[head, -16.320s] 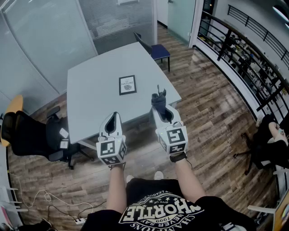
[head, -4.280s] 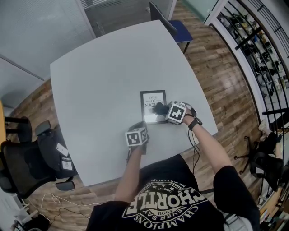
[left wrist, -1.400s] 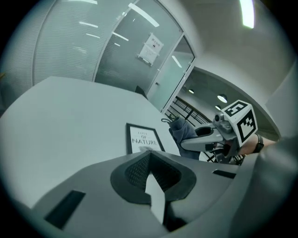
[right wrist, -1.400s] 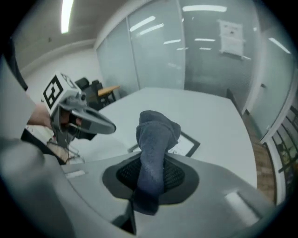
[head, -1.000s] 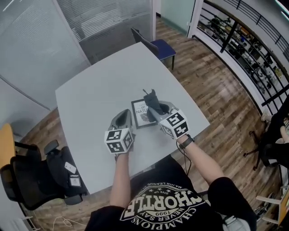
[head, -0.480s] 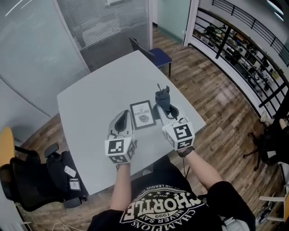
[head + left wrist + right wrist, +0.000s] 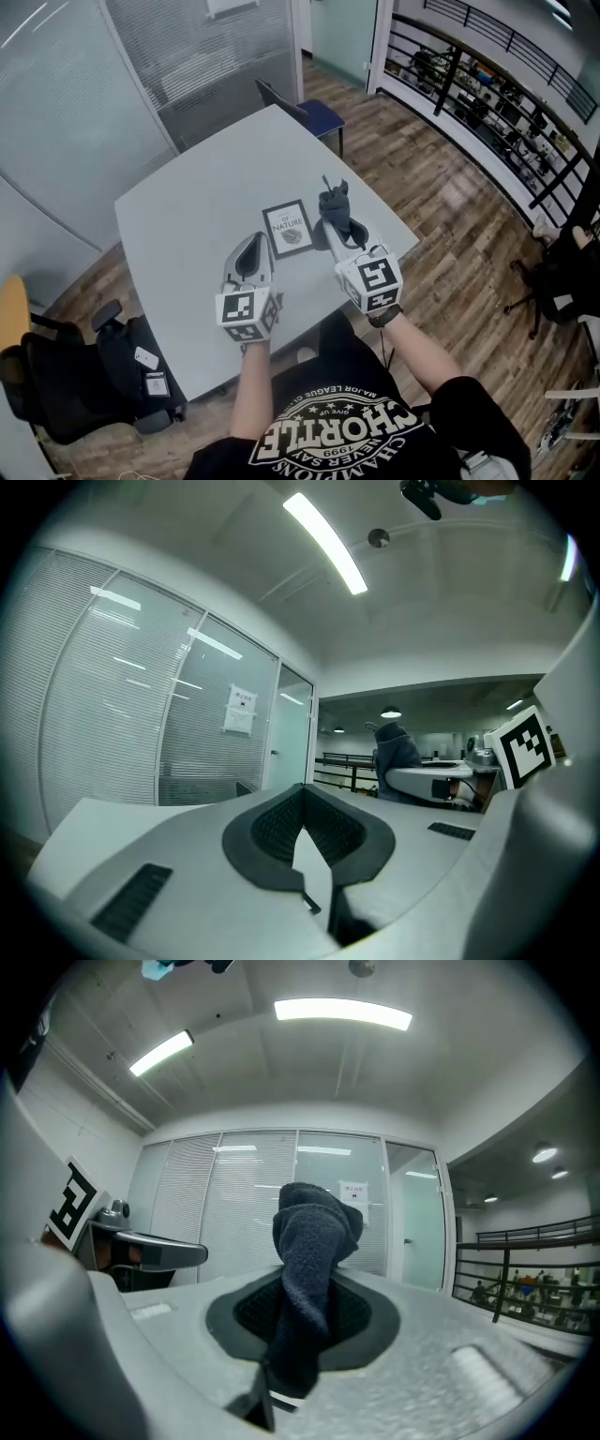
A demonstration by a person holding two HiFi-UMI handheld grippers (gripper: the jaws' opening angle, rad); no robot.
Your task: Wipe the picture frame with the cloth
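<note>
The black picture frame (image 7: 288, 228) lies flat on the grey table (image 7: 187, 211), near its front right part. Both grippers are held up above the table's near edge, apart from the frame. My right gripper (image 7: 331, 221) is shut on a dark grey cloth (image 7: 335, 202), which sticks up past the jaws just right of the frame. The same cloth (image 7: 314, 1241) fills the shut right gripper (image 7: 302, 1321) in its own view. My left gripper (image 7: 251, 241) is shut with nothing in it, left of and nearer than the frame; the left gripper (image 7: 302, 794) shows its pads touching.
A blue chair (image 7: 314, 111) stands at the table's far corner. A black office chair (image 7: 66, 394) is at the lower left. Glass walls (image 7: 112, 75) close the back, and a black railing (image 7: 487, 103) runs along the wood floor (image 7: 450, 216) at right.
Over the last second both grippers drew back and up from the frame, the right one still holding the cloth. The frame now lies uncovered, farther from the jaws.
</note>
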